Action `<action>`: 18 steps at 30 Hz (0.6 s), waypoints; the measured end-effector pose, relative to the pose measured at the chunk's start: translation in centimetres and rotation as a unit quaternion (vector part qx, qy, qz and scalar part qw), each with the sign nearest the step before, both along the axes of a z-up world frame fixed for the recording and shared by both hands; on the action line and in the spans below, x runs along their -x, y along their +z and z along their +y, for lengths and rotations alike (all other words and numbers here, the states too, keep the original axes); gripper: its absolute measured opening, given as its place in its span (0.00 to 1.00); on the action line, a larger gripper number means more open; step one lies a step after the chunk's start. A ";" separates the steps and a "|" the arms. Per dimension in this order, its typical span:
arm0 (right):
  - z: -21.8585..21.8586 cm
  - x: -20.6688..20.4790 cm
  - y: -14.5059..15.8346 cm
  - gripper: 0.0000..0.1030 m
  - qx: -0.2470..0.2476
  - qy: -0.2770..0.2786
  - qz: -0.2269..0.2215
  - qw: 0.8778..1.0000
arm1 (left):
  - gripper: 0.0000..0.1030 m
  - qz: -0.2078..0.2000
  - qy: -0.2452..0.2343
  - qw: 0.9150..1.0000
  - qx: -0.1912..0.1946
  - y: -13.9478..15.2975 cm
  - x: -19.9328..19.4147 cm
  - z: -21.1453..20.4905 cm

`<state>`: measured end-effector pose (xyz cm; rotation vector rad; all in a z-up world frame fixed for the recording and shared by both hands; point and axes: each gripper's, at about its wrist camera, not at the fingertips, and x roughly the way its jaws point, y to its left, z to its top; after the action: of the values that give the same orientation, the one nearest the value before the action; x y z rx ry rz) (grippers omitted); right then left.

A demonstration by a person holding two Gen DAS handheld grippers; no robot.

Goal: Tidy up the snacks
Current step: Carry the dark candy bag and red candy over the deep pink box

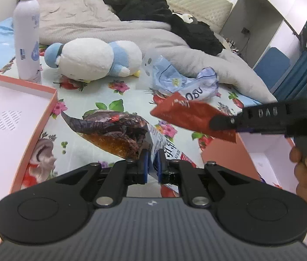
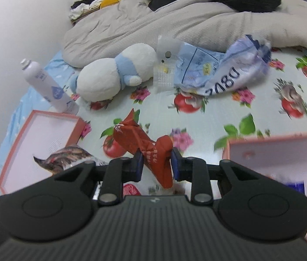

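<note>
My left gripper (image 1: 152, 167) is shut on a dark purple and brown snack bag (image 1: 118, 133) and holds it above the flowered bedsheet; the bag also shows in the right wrist view (image 2: 66, 157). My right gripper (image 2: 156, 164) is shut on a red snack packet (image 2: 144, 146) and holds it in the air. In the left wrist view the red snack packet (image 1: 190, 115) hangs from the right gripper's fingers (image 1: 225, 122) above an orange box (image 1: 218, 152) at the right. A second orange box (image 1: 51, 104) lies at the left.
A white and blue plush toy (image 1: 94, 59), a white spray bottle (image 1: 27, 37) and a crumpled blue-white bag (image 1: 183, 82) lie on the bed. A grey blanket (image 1: 101, 21) with black clothes is piled behind. The right box (image 2: 273, 158) holds something blue.
</note>
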<state>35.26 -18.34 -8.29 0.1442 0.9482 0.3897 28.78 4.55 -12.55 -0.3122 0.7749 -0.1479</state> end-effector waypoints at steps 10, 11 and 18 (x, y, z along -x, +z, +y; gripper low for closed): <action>-1.9 8.6 1.0 0.28 -0.021 -0.027 -0.026 0.999 | 0.09 -0.004 0.000 1.000 -0.002 2.0 6.8 -0.1; -2.0 9.4 1.1 0.28 -0.021 -0.029 -0.030 0.999 | 0.09 -0.003 0.001 1.000 -0.003 2.1 7.6 -0.1; -3.0 15.5 1.4 0.28 -0.029 -0.054 -0.054 0.997 | 0.09 0.011 0.013 1.000 0.017 2.2 12.1 0.8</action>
<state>19.79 -21.30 -6.85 0.2236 0.8188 0.3229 16.66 5.38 -10.40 -0.3554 0.7898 -0.1340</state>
